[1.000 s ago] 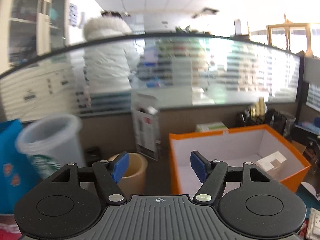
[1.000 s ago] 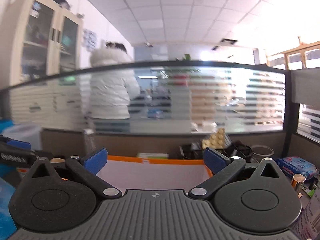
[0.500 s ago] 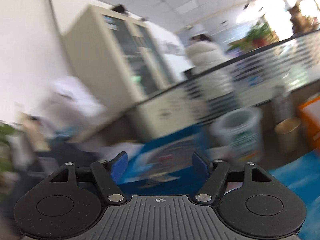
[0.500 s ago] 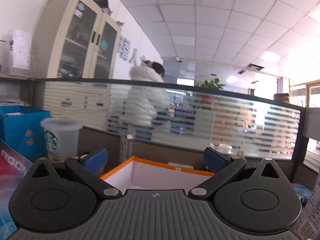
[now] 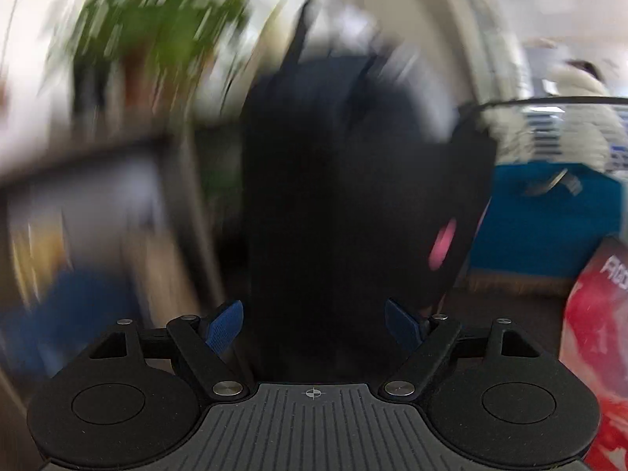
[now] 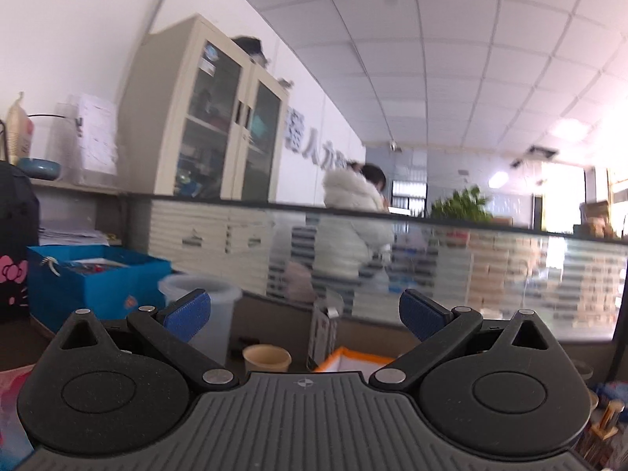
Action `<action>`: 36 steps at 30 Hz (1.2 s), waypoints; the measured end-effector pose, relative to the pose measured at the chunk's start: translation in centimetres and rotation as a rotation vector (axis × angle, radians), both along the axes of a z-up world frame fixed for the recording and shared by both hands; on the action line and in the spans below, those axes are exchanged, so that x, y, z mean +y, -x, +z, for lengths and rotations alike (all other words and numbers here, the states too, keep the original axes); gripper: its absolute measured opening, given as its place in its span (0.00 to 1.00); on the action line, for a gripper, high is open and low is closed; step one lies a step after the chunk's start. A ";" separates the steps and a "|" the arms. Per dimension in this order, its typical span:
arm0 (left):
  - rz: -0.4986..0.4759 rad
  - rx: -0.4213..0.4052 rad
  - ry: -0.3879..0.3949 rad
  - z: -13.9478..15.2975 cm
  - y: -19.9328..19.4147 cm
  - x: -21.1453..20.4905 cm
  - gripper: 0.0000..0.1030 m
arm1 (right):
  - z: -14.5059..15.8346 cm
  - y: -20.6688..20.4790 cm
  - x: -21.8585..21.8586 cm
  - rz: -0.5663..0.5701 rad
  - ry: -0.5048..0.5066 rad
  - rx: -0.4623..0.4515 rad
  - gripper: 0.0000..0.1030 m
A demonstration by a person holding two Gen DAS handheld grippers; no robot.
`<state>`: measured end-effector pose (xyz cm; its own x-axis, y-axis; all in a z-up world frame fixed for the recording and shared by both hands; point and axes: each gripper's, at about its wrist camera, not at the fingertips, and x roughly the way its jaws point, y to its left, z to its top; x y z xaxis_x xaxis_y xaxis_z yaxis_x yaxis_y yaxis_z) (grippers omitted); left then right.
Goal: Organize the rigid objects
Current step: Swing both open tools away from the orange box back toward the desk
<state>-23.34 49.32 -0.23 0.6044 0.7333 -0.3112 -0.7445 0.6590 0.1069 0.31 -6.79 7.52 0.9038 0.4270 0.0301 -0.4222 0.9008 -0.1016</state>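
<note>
The left wrist view is heavily blurred. My left gripper [image 5: 314, 324] faces a large black bag [image 5: 333, 196] with a pink mark; its jaws are opening and nothing sits between the blue pads. My right gripper [image 6: 305, 314] is open and empty, held level above the desk. Beyond it stand a translucent plastic cup [image 6: 204, 306], a small tan paper cup [image 6: 267, 357] and the corner of an orange box [image 6: 345, 361]. A blue gift bag [image 6: 94, 282] stands at the left, beside the black bag [image 6: 15, 255] with a pink bow.
A red package [image 5: 596, 333] lies at the right edge of the left wrist view, with the blue bag [image 5: 549, 227] behind it. A frosted glass partition [image 6: 471, 267] runs behind the desk. Behind it stands a person in a white coat [image 6: 353, 227]. A cabinet [image 6: 212, 117] stands at the back left.
The left view has swung fast to the left, from the orange box and cup past the blue bag to the black bag; its jaws stand wider. The right view has also turned left.
</note>
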 end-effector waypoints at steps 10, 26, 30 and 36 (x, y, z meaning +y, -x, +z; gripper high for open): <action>-0.074 -0.408 0.557 -12.4 -1.0 3.2 0.83 | 0.3 4.0 4.7 0.003 0.066 -0.066 1.00; 0.249 -0.299 0.388 -9.5 3.4 7.7 0.96 | -1.7 4.2 5.5 -0.042 0.118 -0.023 1.00; 0.054 0.098 0.387 -9.9 1.8 3.3 0.95 | -1.7 4.5 3.0 -0.076 0.099 -0.034 1.00; -0.059 0.358 0.093 -6.7 -1.4 -6.4 0.96 | -2.0 4.7 -4.6 -0.124 0.030 0.046 1.00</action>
<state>-21.92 42.89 -6.92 0.4860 0.6592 -0.5737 -0.6311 0.7189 0.2913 -4.40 -11.37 5.48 0.9497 0.3122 -0.0240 -0.3129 0.9431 -0.1122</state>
